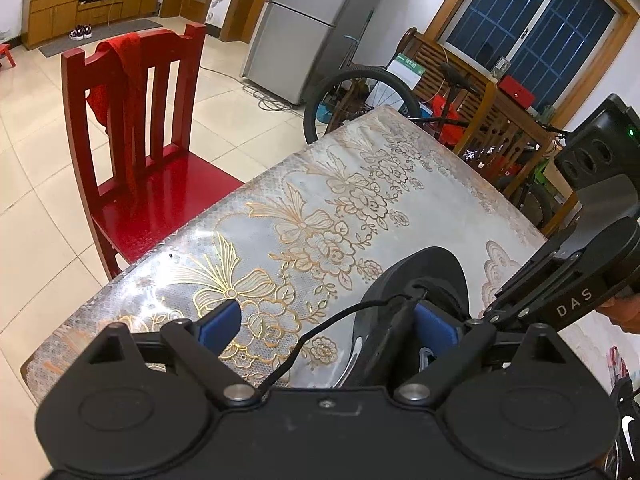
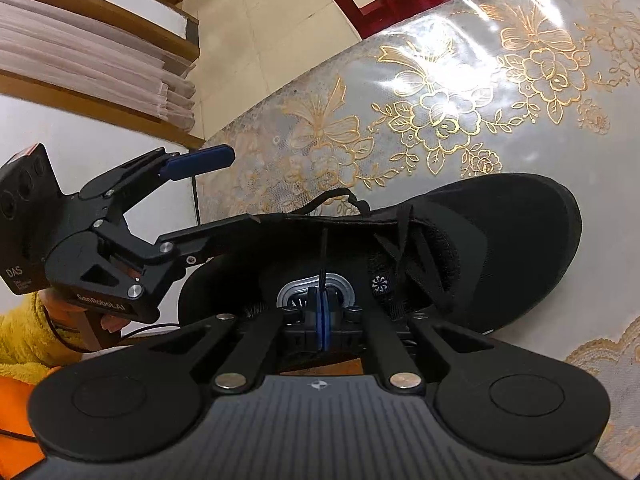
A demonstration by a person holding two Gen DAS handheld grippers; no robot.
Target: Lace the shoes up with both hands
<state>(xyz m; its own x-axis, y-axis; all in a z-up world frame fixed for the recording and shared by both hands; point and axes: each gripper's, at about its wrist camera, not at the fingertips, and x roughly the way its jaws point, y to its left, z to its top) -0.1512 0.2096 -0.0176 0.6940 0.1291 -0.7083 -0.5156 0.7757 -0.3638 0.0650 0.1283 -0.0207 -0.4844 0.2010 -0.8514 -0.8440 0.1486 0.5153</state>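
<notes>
A black shoe (image 2: 500, 240) lies on the table, toe to the right, with black laces (image 2: 404, 248) crossed over its tongue. My right gripper (image 2: 322, 312) is shut on a thin black lace end (image 2: 322, 256) that runs up from its blue pads over the shoe's opening. My left gripper (image 1: 320, 324) is open: its right finger (image 1: 434, 326) rests on the shoe's side edge (image 1: 424, 276), and its left finger (image 1: 222, 324) is over the table. A loose lace strand (image 1: 320, 328) crosses between the fingers. In the right wrist view the left gripper (image 2: 224, 196) straddles the shoe's far rim.
The table (image 1: 320, 184) has a shiny floral cover. A red chair (image 1: 140, 140) stands at its far left edge. A bicycle (image 1: 360, 96), a fridge (image 1: 312, 24) and wooden furniture stand beyond. A shelf (image 2: 92, 52) is at the left in the right wrist view.
</notes>
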